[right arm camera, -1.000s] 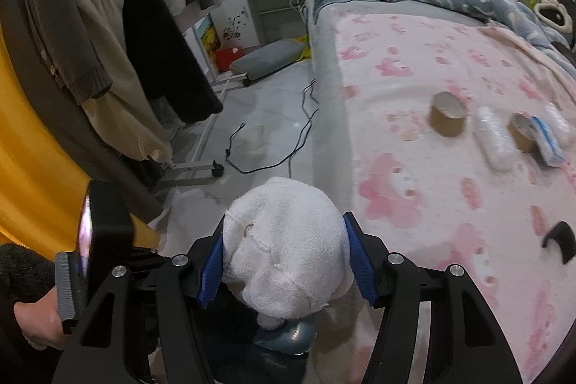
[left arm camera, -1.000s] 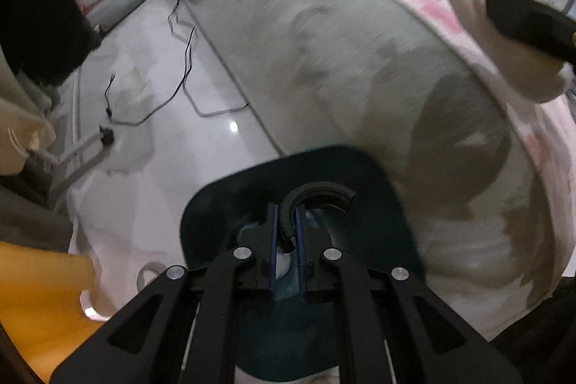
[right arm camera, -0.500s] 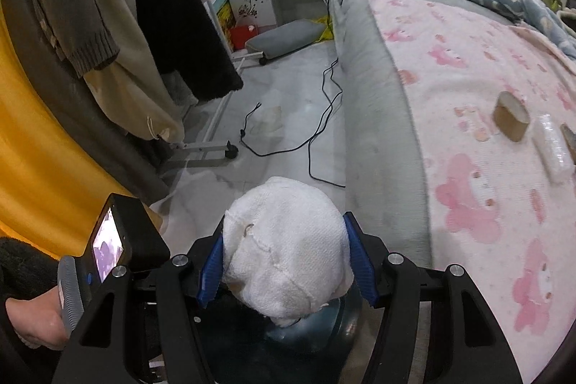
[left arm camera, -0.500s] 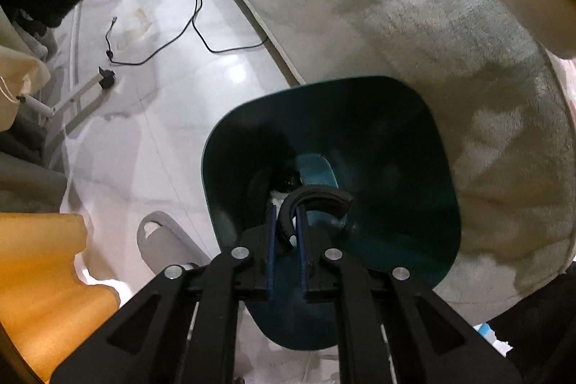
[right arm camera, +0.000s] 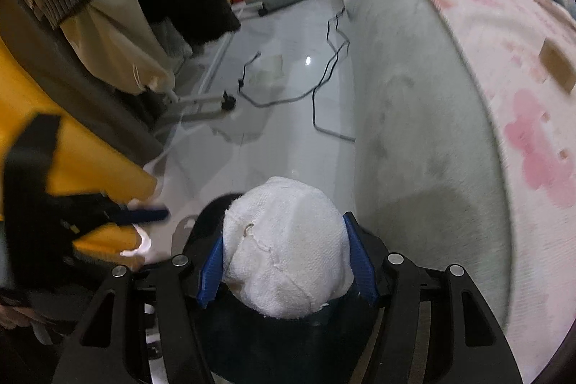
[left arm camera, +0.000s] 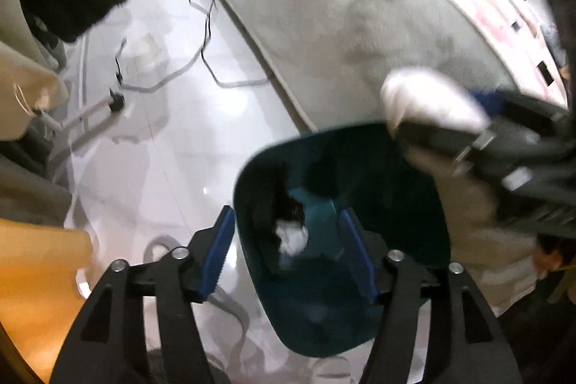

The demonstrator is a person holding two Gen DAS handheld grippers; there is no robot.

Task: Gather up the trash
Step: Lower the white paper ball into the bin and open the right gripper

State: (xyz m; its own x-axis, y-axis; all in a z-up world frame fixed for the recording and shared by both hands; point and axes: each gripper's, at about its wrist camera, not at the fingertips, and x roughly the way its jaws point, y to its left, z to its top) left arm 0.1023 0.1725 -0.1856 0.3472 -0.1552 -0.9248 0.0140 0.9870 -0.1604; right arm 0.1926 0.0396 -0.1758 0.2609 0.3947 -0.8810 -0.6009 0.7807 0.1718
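A dark teal bin (left arm camera: 396,189) stands on the white floor beside the bed. My left gripper (left arm camera: 286,222) hangs over its mouth; its jaws are opening and hold nothing. A black curved piece (left arm camera: 266,204) and a crumpled white wad (left arm camera: 292,236) lie inside the bin. My right gripper (right arm camera: 284,240) is shut on a bundled white cloth (right arm camera: 284,261), just above the bin's dark rim (right arm camera: 288,340). In the left wrist view the right gripper (left arm camera: 468,125) and the cloth (left arm camera: 424,92) show at the bin's far right edge. One blue finger (right arm camera: 144,215) of the left gripper appears at the left.
The bed's grey side (left arm camera: 360,6) rises close to the right of the bin, with a cardboard tube (right arm camera: 556,67) on its pink sheet. A black cable (right arm camera: 324,78) trails over the floor. Hanging clothes (right arm camera: 108,6) and yellow fabric (right arm camera: 72,150) crowd the left.
My left gripper has opened and the black curved piece has dropped from it into the bin. The right gripper with the cloth has come down toward the bin.
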